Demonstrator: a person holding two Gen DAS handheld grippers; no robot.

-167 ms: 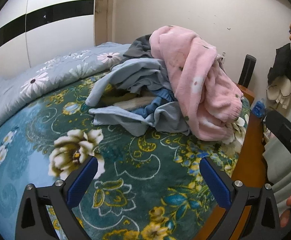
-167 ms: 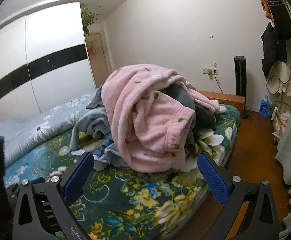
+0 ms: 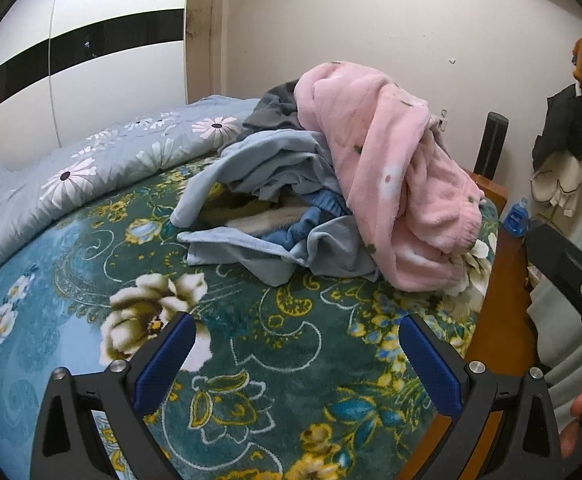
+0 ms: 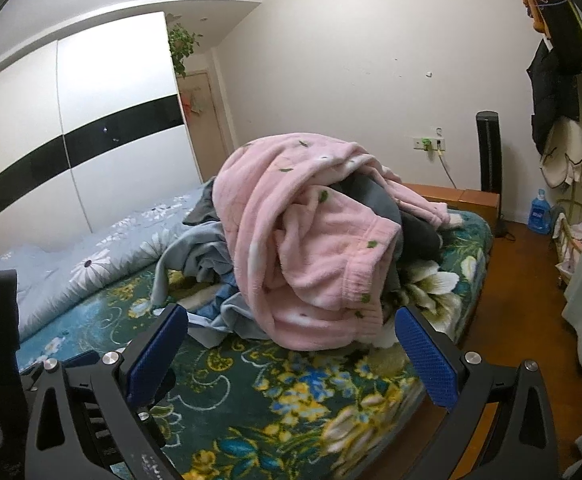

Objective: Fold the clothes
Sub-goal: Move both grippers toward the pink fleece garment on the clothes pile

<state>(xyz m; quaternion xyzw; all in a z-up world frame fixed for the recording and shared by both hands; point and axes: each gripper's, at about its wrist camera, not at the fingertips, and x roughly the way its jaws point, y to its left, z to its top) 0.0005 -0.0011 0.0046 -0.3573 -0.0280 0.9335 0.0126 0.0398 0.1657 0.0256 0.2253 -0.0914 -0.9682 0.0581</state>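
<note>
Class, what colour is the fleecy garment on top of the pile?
Pink garment, clearest in the right wrist view.

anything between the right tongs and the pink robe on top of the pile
Nothing visible. The right tongs are open, with only bare floral blanket between them and the pink robe, which lies on top of the clothes pile.

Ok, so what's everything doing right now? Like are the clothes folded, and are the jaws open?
Left gripper: jaws wide open, holding nothing, above the blanket.
Right gripper: jaws wide open, holding nothing, facing the pile.
Pink fleece garment: crumpled, unfolded, draped over the top of the pile.
Light blue clothes: bunched up, unfolded, under the pink one.
Dark grey garment: rumpled, partly tucked in the pink one.
Floral blanket: spread flat on the bed.
</note>
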